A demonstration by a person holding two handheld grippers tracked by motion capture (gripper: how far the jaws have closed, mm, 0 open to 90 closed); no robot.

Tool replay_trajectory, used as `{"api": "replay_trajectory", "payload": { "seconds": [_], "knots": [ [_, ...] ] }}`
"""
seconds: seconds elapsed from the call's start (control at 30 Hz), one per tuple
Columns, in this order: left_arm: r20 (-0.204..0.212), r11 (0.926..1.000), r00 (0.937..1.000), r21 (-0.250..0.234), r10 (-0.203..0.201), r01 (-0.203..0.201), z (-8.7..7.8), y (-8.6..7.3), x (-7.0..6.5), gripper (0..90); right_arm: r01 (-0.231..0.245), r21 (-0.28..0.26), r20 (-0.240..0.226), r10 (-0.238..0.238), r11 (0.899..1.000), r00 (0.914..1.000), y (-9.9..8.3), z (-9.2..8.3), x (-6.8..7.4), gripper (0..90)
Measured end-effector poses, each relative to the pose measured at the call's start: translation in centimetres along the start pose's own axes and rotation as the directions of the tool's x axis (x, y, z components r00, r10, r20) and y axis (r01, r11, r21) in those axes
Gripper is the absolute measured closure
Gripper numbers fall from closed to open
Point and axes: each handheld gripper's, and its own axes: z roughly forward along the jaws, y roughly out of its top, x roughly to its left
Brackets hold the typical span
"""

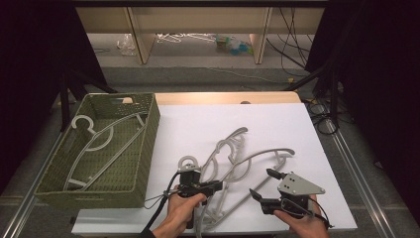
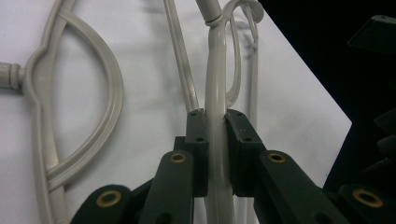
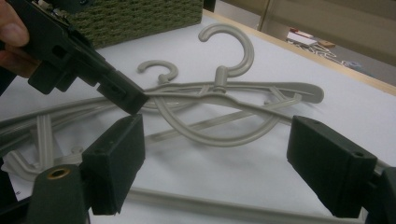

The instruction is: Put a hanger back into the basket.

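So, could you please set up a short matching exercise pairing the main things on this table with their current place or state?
Things:
1. left gripper
2. right gripper
3. hanger in the basket
4. green basket

States:
A. jaws wide apart, nothing between them
B. on the table's left side
C. shut on a grey hanger's arm
D. lying inside woven walls

Pairs: 1-C, 2-A, 3-D, 4-B

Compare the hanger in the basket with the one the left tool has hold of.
The hanger in the basket lies alone, slanted across the green basket, untouched. The held hanger lies on the white sheet among other hangers, with its arm pinched between the jaws of the left tool. The basket hanger looks paler in the high view, the held one greyer. Both are plastic hangers with a curved hook, and both lie flat.
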Motion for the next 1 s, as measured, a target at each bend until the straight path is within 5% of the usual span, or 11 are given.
{"api": "replay_trajectory", "payload": {
  "seconds": [0.33,0.57,0.67,1.0],
  "knots": [
    [0.022,0.9968,0.9995,-0.076,-0.024,0.025,-1.3,1.8,0.0,80.2,-0.008,-0.007,-0.006,0.008,1.0,1.0,0.0,0.0,0.0,20.1],
    [0.013,0.9874,0.999,-0.152,-0.043,0.044,-3.6,3.5,0.9,80.1,-0.014,-0.005,-0.004,0.014,1.0,0.9999,0.0,0.0,0.0,20.1],
    [0.008,0.9847,0.9998,-0.173,-0.02,0.022,-4.6,4.4,0.8,80.1,-0.014,-0.004,-0.006,0.014,1.0,0.9999,0.0,0.0,-0.1,20.1],
    [0.038,0.9598,0.9982,-0.275,-0.046,0.055,-8.9,8.3,0.9,80.2,-0.011,-0.021,0.008,0.011,1.0,0.9999,-0.1,0.1,-0.2,20.0]
  ]
}}
